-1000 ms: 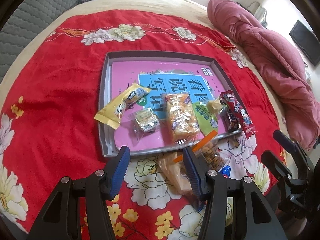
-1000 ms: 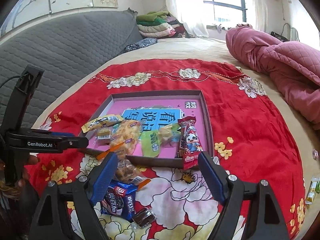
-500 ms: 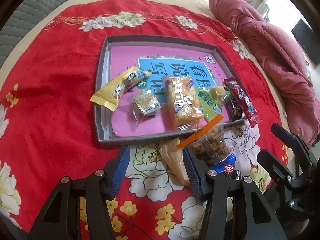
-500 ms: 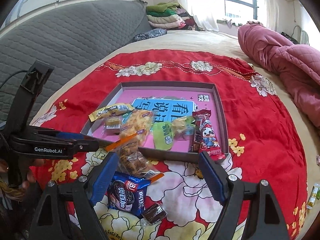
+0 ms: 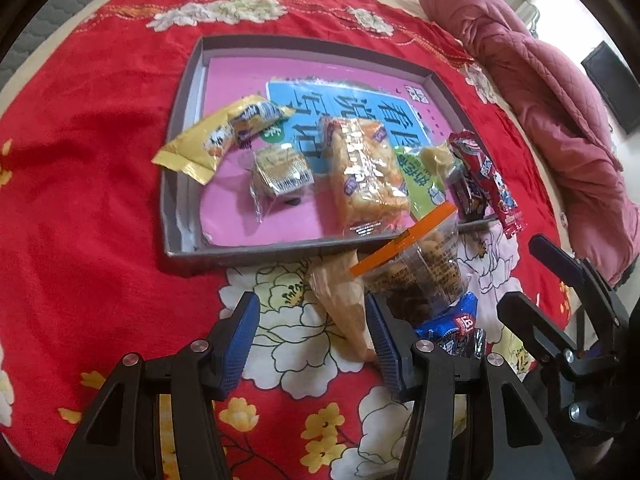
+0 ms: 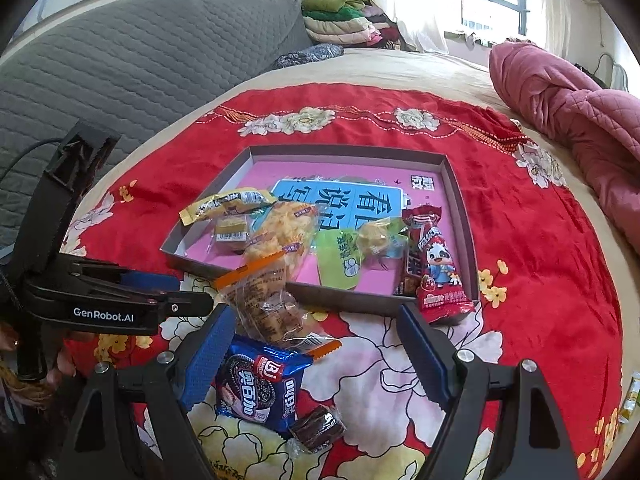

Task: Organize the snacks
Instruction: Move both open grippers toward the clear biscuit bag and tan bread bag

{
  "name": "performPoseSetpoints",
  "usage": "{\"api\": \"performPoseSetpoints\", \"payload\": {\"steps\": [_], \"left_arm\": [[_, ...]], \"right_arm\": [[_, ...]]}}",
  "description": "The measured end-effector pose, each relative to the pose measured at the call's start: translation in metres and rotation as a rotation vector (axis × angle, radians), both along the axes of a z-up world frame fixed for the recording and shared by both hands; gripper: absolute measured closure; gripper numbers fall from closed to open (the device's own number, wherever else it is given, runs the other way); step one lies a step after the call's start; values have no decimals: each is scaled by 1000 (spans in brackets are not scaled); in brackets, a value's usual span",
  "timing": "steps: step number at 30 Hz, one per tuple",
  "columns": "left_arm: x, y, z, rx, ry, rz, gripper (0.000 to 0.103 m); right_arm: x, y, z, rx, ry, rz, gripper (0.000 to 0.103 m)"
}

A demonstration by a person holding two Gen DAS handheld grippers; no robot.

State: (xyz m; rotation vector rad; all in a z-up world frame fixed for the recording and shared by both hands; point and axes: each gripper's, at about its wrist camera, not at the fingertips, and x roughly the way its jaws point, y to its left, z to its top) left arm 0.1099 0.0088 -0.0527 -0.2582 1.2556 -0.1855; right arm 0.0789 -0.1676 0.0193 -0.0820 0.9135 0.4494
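Observation:
A grey tray [image 5: 188,80] [image 6: 460,200] with a pink printed floor holds several snack packets: a yellow one [image 5: 216,138], a small wrapped cake [image 5: 280,172], an orange-crisp pack [image 5: 362,172], a green one [image 6: 340,260] and a red one [image 6: 436,264] lying over the near rim. On the cloth in front lie a clear bag with orange strips [image 5: 428,264] [image 6: 264,300], a tan packet [image 5: 344,304], a blue cookie pack [image 6: 260,388] and a small brown sweet [image 6: 318,432]. My left gripper [image 5: 312,336] is open above the tan packet. My right gripper [image 6: 316,356] is open above the blue pack.
The red flowered cloth [image 5: 80,200] covers a beige bed. A pink quilt [image 6: 580,120] lies at the right, a grey padded headboard [image 6: 140,60] at the left. Small sweets [image 6: 628,396] lie at the right edge.
Both grippers have moved down and forward toward the packets in front of the tray. Jaws stay open. No snack has moved.

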Motion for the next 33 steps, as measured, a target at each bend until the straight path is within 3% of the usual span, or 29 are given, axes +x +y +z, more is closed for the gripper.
{"api": "performPoseSetpoints", "payload": {"steps": [15, 33], "left_arm": [[4, -3, -18, -49, 27, -35, 46], [9, 13, -24, -126, 54, -26, 46]], "right_arm": [[12, 10, -11, -52, 26, 15, 21], [21, 54, -38, -142, 103, 158, 21]]}}
